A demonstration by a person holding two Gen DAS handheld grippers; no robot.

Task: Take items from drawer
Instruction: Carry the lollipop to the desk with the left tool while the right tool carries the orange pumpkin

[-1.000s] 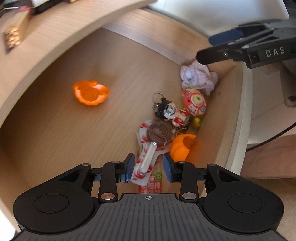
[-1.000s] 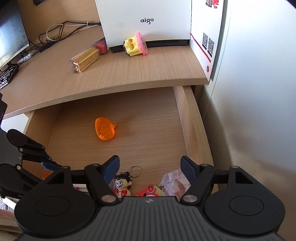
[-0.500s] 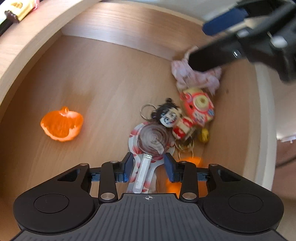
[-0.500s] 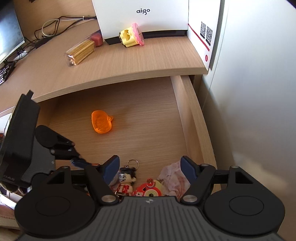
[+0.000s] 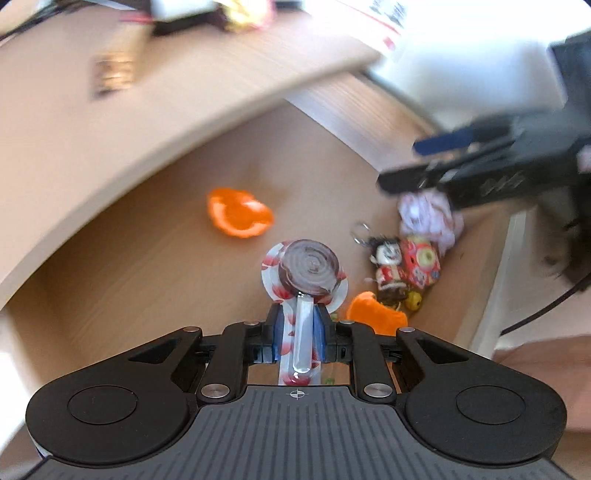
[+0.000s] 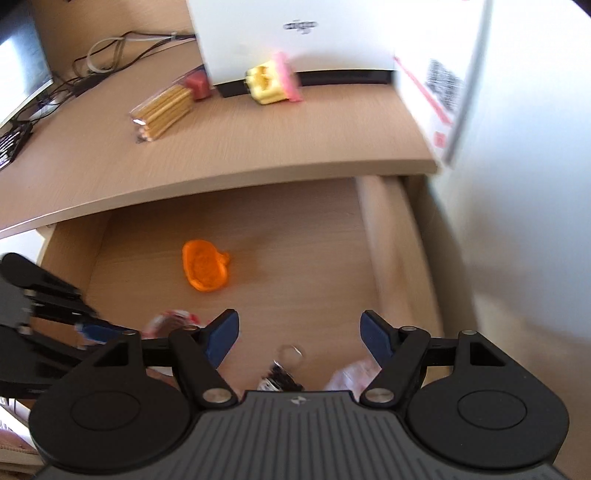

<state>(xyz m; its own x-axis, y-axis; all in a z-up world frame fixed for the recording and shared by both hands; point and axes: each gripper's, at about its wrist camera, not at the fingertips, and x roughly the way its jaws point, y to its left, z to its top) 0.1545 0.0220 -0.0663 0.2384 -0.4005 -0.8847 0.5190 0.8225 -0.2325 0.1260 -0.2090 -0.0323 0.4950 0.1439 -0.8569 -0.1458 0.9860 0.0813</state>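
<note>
My left gripper [image 5: 300, 332] is shut on the stick of a wrapped brown swirl lollipop [image 5: 308, 267], which is lifted above the floor of the open wooden drawer [image 5: 129, 266]. Left in the drawer are an orange pumpkin mould [image 5: 240, 218], a second orange piece [image 5: 376, 317], a doll keychain [image 5: 386, 266], a red patterned toy [image 5: 421, 266] and a pink crumpled wrapper [image 5: 428, 218]. My right gripper [image 6: 299, 332] hangs open over the drawer's near right part, above the keychain ring [image 6: 291, 352]; it also shows as a black gripper [image 5: 480, 173] in the left wrist view.
On the desk top [image 6: 258, 140] above the drawer lie a pack of biscuit sticks [image 6: 162, 110], a yellow and pink toy [image 6: 271, 83] and a white box [image 6: 295, 33]. A white wall [image 6: 524, 184] runs along the drawer's right side. Cables [image 6: 110, 51] lie at the back left.
My left gripper has shut on the lollipop's stick and lifted it off the drawer floor. The right gripper drew back slightly and stays open.
</note>
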